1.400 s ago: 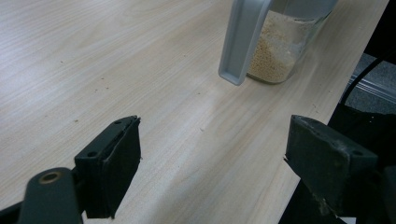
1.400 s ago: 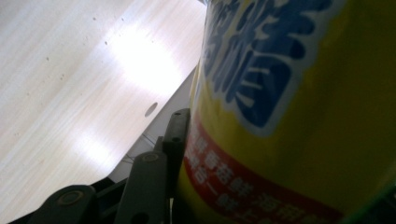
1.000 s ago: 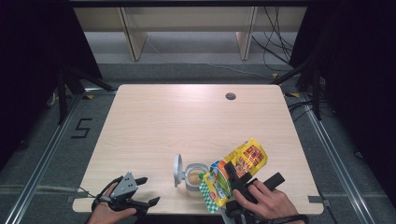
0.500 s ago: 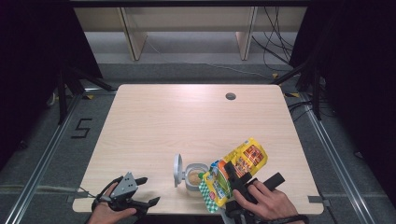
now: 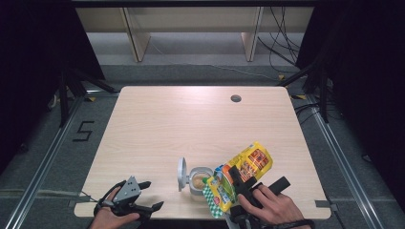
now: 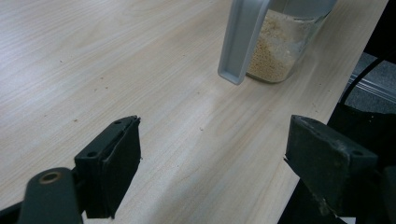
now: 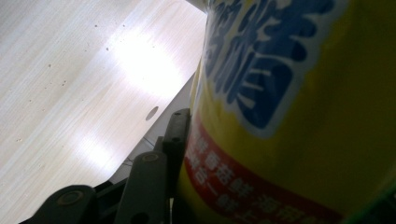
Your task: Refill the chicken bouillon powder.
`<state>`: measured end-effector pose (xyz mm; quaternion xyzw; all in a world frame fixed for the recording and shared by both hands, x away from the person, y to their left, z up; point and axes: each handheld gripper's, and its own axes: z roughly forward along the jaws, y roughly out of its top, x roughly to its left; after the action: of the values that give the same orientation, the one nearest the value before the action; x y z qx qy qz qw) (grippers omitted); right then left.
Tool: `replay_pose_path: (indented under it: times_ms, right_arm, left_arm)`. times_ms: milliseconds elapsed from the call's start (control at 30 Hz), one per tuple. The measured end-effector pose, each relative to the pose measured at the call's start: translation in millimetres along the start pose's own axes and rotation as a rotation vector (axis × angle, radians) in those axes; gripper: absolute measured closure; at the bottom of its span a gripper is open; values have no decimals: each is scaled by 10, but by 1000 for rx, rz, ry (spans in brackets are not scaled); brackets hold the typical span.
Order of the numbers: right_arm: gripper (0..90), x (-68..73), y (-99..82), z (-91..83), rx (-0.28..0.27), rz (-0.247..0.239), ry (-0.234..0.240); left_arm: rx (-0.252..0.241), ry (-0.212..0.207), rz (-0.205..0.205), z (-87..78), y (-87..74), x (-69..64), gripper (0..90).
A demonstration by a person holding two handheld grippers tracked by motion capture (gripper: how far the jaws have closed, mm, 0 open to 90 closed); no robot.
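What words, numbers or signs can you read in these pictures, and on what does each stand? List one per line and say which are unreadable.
"5": dark figure on the grey floor left of the table.
Large blue characters on the yellow pouch held in the right tongs: cropped too close, unreadable.
Yellow characters on the pouch's red band: blurred, unreadable.
Print on the pouch in the high view: too small.
Jar: no text.

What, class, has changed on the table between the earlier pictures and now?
Nothing visibly changed. The right gripper stays shut on the yellow bag, tipped over the open jar; the left gripper stays open near the table edge.
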<state>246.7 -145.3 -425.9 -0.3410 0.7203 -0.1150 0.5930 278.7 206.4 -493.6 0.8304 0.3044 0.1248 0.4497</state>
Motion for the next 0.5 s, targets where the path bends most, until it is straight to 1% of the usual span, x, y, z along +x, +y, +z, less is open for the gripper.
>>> replay_pose_path:
  times_ms: [33, 67, 100, 133, 200, 233, 300, 333, 367, 400, 433, 500]
  right_arm:
    - [643, -1, -2, -2, 0, 3, -2]
    - [643, 0, -4, -7, 2, 3, -18]
    - [644, -1, -4, -8, 2, 2, -18]
    - [644, -5, -6, -7, 2, 3, -10]
    - [643, -6, -14, -6, -1, 6, -4]
    - [643, -5, -16, -6, 1, 6, -2]
    - [643, -7, -22, -8, 7, 2, -4]
    - [643, -5, -25, -12, 9, 2, -15]
    - [643, -6, -25, -13, 11, 2, -15]
    - [643, -8, -25, -9, 9, 4, -2]
    - [644, -5, -20, -6, 8, 2, -3]
    - [642, 20, 1, 7, 14, -11, -16]
  left_arm:
    - [1, 0, 4, -1, 1, 3, 175]
    - [-11, 0, -4, 7, 0, -3, 175]
    - [-4, -1, 20, 0, 5, 12, 175]
    - [3, -1, 25, -5, 5, 15, 175]
    - [2, -2, 25, -4, 5, 14, 175]
    - [-10, -3, 10, 5, 3, 5, 175]
    - [-9, -2, 12, 4, 3, 6, 175]
    - [-1, -2, 21, -2, 4, 12, 175]
    - [-10, -2, 11, 5, 4, 5, 175]
    - [-5, -1, 16, 2, 4, 10, 175]
    - [1, -2, 23, -3, 5, 13, 175]
    - [-3, -3, 15, 0, 6, 7, 175]
